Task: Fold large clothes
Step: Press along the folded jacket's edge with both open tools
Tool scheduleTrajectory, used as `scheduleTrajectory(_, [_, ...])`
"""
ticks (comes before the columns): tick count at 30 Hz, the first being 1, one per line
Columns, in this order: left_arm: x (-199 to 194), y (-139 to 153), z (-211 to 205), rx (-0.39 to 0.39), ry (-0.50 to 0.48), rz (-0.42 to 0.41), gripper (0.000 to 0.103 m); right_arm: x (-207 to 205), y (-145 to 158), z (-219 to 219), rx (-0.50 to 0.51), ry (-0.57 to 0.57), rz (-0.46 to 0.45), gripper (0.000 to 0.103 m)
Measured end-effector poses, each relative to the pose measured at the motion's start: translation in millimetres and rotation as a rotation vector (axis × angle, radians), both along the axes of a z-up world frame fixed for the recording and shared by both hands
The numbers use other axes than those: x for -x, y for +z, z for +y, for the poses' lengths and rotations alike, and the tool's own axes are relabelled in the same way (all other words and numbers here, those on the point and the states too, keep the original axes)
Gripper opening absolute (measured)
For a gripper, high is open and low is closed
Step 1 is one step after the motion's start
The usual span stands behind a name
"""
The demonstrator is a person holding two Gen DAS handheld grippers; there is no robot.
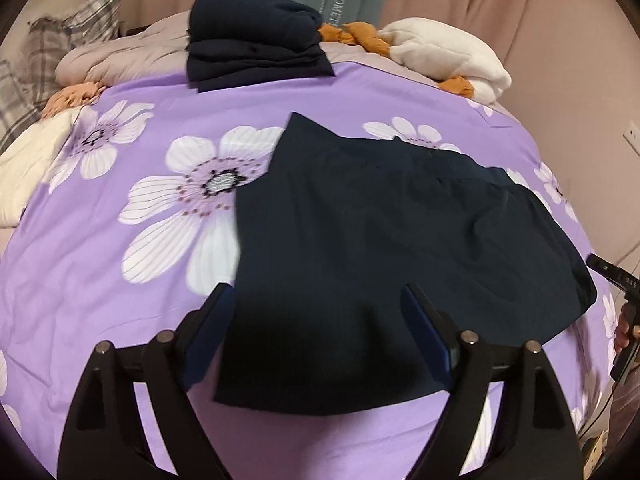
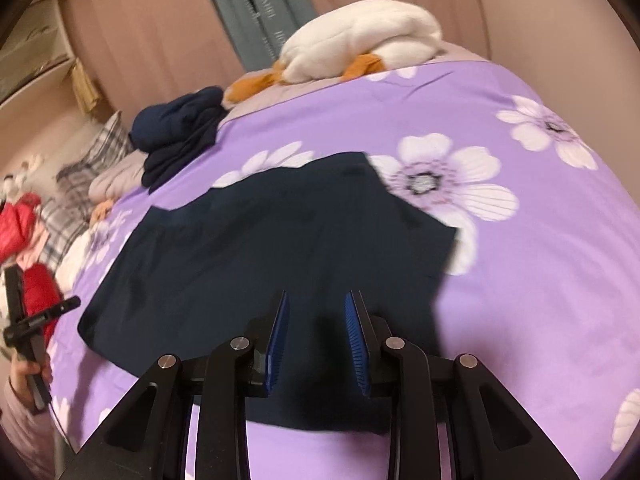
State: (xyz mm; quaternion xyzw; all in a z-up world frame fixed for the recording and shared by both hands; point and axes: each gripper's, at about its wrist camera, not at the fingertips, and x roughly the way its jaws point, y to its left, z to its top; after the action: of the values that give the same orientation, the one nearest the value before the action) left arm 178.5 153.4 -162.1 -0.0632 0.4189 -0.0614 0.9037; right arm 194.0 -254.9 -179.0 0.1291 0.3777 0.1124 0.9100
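Lying folded near the bed's (image 1: 100, 240) front edge, the dark garment (image 1: 380, 220) seems nearly done; left gripper (image 1: 320, 344) jaws spread wide, right gripper (image 2: 316, 344) jaws slightly apart, neither pinching; folded navy pile (image 1: 248, 40) waits at the far edge.

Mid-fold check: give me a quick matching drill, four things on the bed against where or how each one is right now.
Things:
1. dark garment
2. folded navy pile
3. white plush
4. left tool

States:
A. at the far edge, with orange parts beside it
B. spread flat on the purple sheet, nearest the tools
C. open, nothing gripped
D. stacked at the far side, left of the plush

Pairs: 1-B, 2-D, 3-A, 4-C
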Motion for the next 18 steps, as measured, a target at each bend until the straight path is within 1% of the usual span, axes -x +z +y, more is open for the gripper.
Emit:
scheduleTrajectory(2, [-5,-4,-4,-0.007,-0.003,0.010,0.085,-10,-4,9,0.036,-0.008,0.010,0.029])
scheduleTrajectory(5, [-6,-7,-18,-0.027,-0.018,0.005,0.085,-23,-13,17,0.094,-0.037,0.033,0.029])
scheduleTrajectory(11, [-12,-19,-29,-0.085,-0.019,0.025,0.085,-27,-32,9,0.116,-0.087,0.091,0.029])
scheduleTrajectory(16, [-17,-38,-28,-0.110,-0.014,0.064,0.085,-22,-39,7,0.123,-0.104,0.084,0.029])
scheduleTrajectory(18, [-17,-42,-28,-0.107,-0.017,0.072,0.085,-22,-40,7,0.122,-0.108,0.088,0.029])
